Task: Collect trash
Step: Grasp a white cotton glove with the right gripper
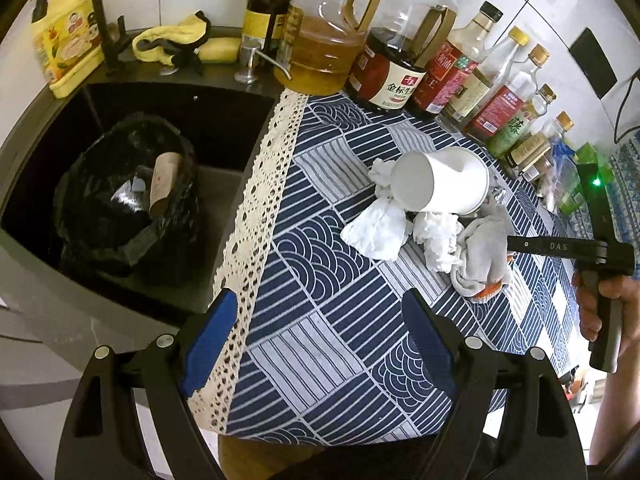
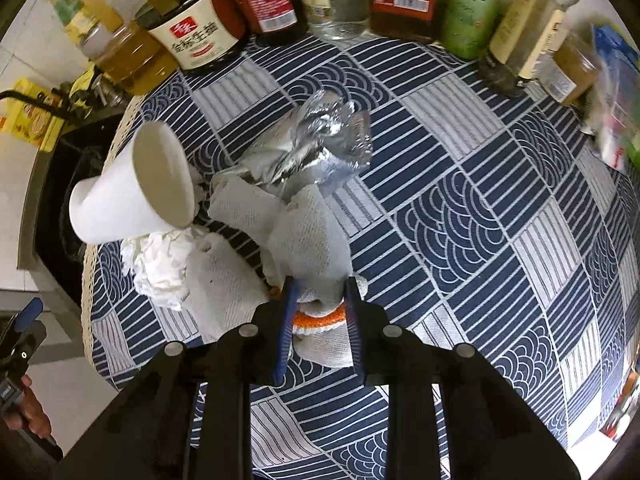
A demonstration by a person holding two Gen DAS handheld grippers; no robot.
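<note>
Right gripper has its fingers clamped on the grey glove, at the 5 o'clock end of the trash pile on the desk. Left gripper hangs with fingers apart; trash bag sits at its 10 o'clock, so it's nearer the bag.

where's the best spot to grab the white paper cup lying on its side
Grip the white paper cup across its narrow closed base, coming from the sink side with the open left claw. It lies tipped on crumpled white tissues, base pointing toward the sink and standing clear of the pile.
</note>
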